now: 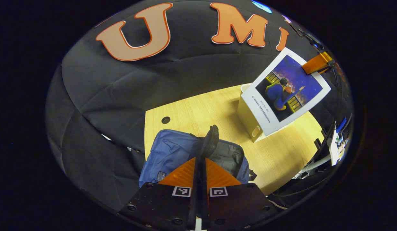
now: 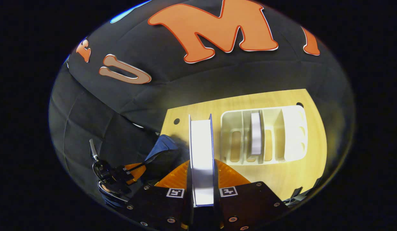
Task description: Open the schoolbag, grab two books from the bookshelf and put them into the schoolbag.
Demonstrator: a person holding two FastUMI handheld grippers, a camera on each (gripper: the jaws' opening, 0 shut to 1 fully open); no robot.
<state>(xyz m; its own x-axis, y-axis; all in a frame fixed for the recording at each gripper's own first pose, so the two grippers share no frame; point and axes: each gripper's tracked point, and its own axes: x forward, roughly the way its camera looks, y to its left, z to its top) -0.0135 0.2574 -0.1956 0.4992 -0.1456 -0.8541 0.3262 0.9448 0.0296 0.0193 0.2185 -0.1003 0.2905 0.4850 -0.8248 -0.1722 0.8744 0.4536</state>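
Right gripper view: your right tool (image 2: 202, 179) clamped a book (image 2: 201, 150) above the table (image 2: 281, 176). Your left tool (image 1: 201, 166) pinched the schoolbag (image 1: 172, 150) flap (image 1: 211, 139), mouth open. Risk: book could snag the rim if that flap sagged.

Overhead light falls brightly on the pale wooden surface (image 1: 192, 109) at centre frame in the left gripper view, with a soft shadow beside the white rack (image 1: 249, 120). In the right gripper view, glare whitens the book's page edges (image 2: 201, 150) and the rack's right side (image 2: 293, 133). Fisheye distortion bends and dims both views toward the edges, blurring them slightly.
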